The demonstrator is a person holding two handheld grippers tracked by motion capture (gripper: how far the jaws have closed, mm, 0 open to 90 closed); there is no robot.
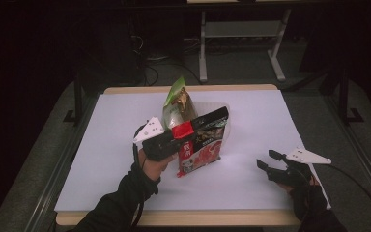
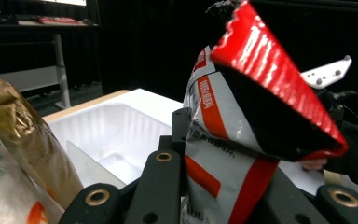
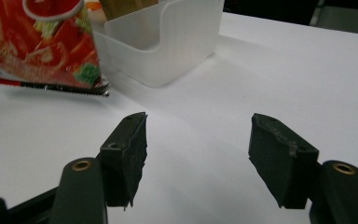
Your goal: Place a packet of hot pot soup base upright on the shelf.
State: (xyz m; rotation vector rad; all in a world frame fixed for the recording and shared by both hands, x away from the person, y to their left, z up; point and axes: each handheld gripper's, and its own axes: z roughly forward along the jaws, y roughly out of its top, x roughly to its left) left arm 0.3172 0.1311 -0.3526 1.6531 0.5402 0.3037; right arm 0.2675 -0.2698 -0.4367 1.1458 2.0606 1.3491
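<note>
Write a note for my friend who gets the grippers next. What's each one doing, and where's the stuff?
Left gripper: shut on the red packet, held up beside the clear tub.
Right gripper: open, holding nothing, low over the white table, apart from the tub.
Green packet: stands upright in the tub.
Done: one packet is in the tub, and the red one is gripped.
Left, probably: put the red packet into the tub beside the green one, then let go.

Red, black and grey packet — beside a green-gold pouch (translucent white tray).
</note>
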